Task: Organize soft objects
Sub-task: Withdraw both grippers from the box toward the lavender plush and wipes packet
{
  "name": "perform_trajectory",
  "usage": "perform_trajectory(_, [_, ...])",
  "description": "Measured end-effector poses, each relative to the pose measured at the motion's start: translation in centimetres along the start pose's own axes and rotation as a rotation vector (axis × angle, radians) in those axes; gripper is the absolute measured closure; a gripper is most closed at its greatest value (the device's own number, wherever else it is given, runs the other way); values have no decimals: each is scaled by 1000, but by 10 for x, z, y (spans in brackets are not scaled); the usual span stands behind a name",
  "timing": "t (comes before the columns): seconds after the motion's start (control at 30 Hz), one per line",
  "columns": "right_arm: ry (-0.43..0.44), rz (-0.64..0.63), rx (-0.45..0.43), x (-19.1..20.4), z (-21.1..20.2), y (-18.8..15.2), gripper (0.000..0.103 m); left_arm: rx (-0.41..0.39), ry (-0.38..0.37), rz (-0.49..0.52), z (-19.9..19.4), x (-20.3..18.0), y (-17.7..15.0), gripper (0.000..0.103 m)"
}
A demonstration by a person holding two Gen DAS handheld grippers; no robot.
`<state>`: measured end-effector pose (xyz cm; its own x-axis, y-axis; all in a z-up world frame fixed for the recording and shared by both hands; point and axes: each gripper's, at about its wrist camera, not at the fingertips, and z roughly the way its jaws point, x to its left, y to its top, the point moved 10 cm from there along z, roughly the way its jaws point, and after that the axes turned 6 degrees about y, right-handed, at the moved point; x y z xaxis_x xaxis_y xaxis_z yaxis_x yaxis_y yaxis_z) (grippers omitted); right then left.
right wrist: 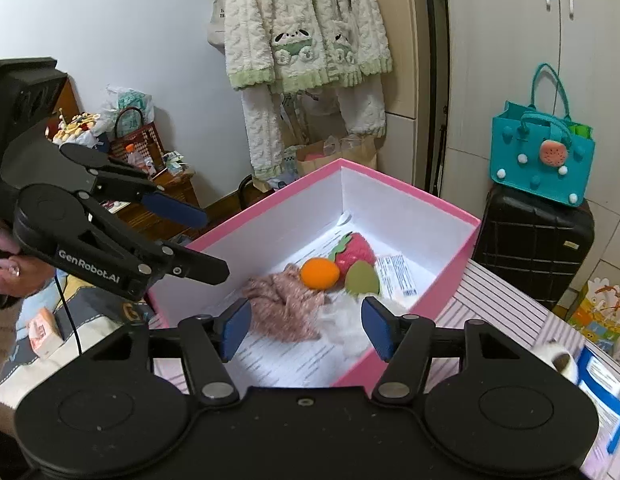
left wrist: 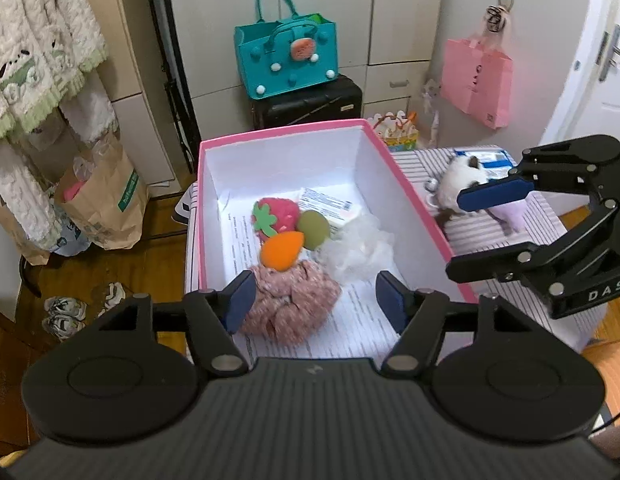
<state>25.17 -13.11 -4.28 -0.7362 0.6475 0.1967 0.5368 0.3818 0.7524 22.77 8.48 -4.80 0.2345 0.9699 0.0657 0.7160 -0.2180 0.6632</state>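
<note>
A pink box [left wrist: 410, 196] with white walls stands on a striped table [left wrist: 490, 240]. Inside lie a red strawberry plush [left wrist: 278, 214], a green egg-shaped sponge [left wrist: 313, 226], an orange sponge [left wrist: 281, 254], a pink knitted cloth [left wrist: 294, 304], a white fluffy puff [left wrist: 358, 250] and a paper packet [left wrist: 330, 204]. My left gripper [left wrist: 316, 300] hovers open above the knitted cloth and holds nothing. My right gripper [right wrist: 306, 326] is open over the box's near end [right wrist: 350, 376], with nothing between its pads. A white plush cat [left wrist: 454, 186] and a purple item [left wrist: 510, 214] lie on the table beside the box.
A teal felt bag [left wrist: 288, 60] sits on a black suitcase [left wrist: 310, 106] behind the box. A pink bag [left wrist: 476, 80] hangs at the right. Fleece garments [left wrist: 38, 40] hang at the left above paper bags [left wrist: 106, 200]. Shoes [left wrist: 66, 312] lie on the wooden floor.
</note>
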Motion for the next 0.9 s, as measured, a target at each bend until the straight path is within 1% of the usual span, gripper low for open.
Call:
perform_trajectory(0.13, [4,-12,-6,16,-20,-9,36,-1,7,25,-18,-8,-10,32])
perform_trajectory(0.33, [-8,-40,-12,36,-46,-20,35,6,3,41,-41,-15,-21,32])
perform_trajectory(0.5, [-9,-44,-28,48,-64,-31,33,-11,14,65,-56,-22,-29,30])
perform_trajectory(0.7, [-13,-44,-24,59,-80,-49,33,5,-2,99,-64,-34,-46,29])
perform_trajectory(0.9, [-46,-27,-16,63,-95,-71,32,30,-11,138,-68,-48,-65,29])
